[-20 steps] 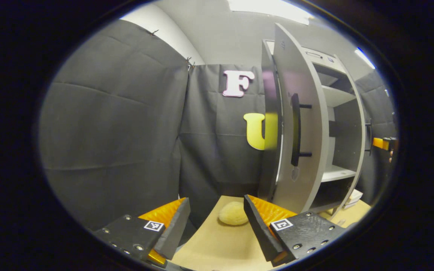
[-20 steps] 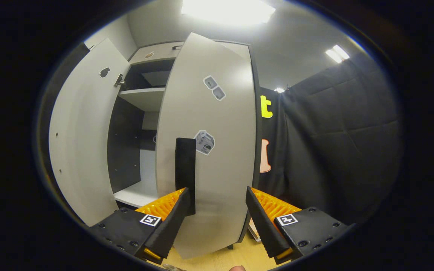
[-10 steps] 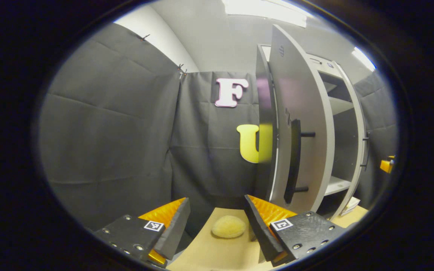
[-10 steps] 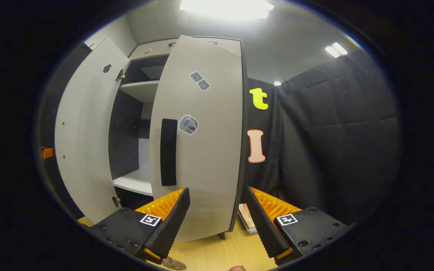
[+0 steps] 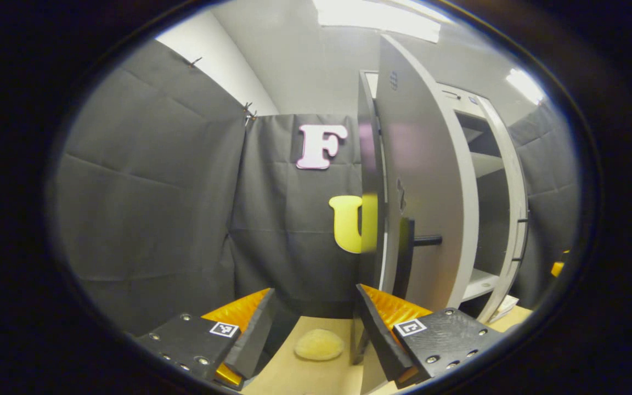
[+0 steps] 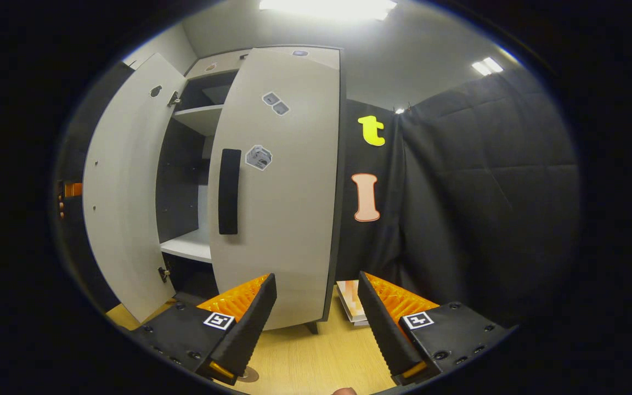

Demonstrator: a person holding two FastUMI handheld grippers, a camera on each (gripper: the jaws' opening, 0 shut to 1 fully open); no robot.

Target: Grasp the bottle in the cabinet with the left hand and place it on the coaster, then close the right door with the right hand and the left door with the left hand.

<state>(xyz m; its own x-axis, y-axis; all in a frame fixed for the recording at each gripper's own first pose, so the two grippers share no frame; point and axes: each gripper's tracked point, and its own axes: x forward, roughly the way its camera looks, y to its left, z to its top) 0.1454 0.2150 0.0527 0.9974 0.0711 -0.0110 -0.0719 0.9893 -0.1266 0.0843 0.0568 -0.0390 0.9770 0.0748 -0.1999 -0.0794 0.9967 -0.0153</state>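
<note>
Left door (image 5: 423, 181): edge-on at 1 o'clock of your left tongs (image 5: 316, 329), handle (image 5: 404, 258) upright. Both tongs, right tongs (image 6: 316, 323) included: released, empty.

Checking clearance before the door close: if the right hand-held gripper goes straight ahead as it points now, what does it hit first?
Most likely the right door of the cabinet: its lower front panel sits right beyond the open right hand-held gripper. Nothing lies between, though depth is hard to judge.

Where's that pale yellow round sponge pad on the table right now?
In the left gripper view, the pale yellow round pad lies on the light wooden table, low between the left claw's fingers, just left of the open grey cabinet door.
</note>
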